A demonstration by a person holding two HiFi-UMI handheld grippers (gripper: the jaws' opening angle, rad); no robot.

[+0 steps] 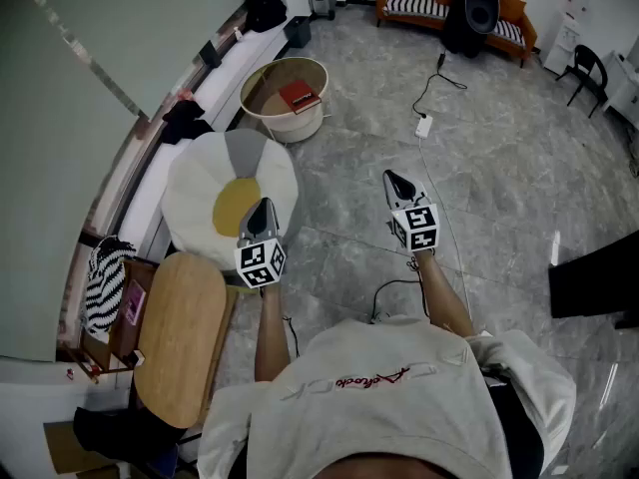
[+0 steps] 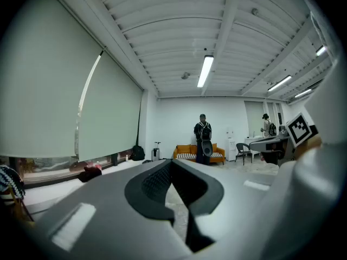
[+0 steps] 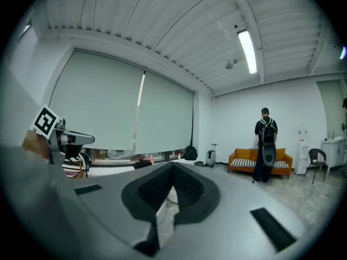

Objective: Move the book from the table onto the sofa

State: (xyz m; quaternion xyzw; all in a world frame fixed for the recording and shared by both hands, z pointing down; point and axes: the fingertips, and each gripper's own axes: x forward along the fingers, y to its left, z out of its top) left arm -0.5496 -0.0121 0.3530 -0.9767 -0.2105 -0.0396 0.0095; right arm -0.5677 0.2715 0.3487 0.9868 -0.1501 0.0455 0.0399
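1. Head view takes in a grey marbled floor (image 1: 509, 168) that fills most of the room, with a long white window ledge (image 1: 235, 58) running along its left side.
2. A white flower-shaped cushion seat (image 1: 195, 193) with a yellow centre lies on the floor at the left, just ahead of the person holding the grippers.
3. An oval wooden tabletop (image 1: 180, 332) sits near, to the person's left, beside the flower seat.
4. An orange sofa (image 1: 411, 6) with striped cushions stands against the far wall, and a person in dark clothes (image 3: 265, 145) stands in front of it.
5. A round cream table (image 1: 295, 126) with a raised rim stands just beyond the flower seat, near the window ledge.
6. The left gripper (image 1: 263, 205) is held above the near edge of the flower seat. In the left gripper view its jaws are closed together with nothing between them.
7. The right gripper (image 1: 393, 177) is held over bare floor, well apart from the left one, and its jaws are likewise closed on nothing.
8. The red book (image 1: 300, 96) lies flat on the round table, well apart from both grippers and far from the orange sofa.
9. A white power strip (image 1: 423, 126) lies on the floor, right of the round table.
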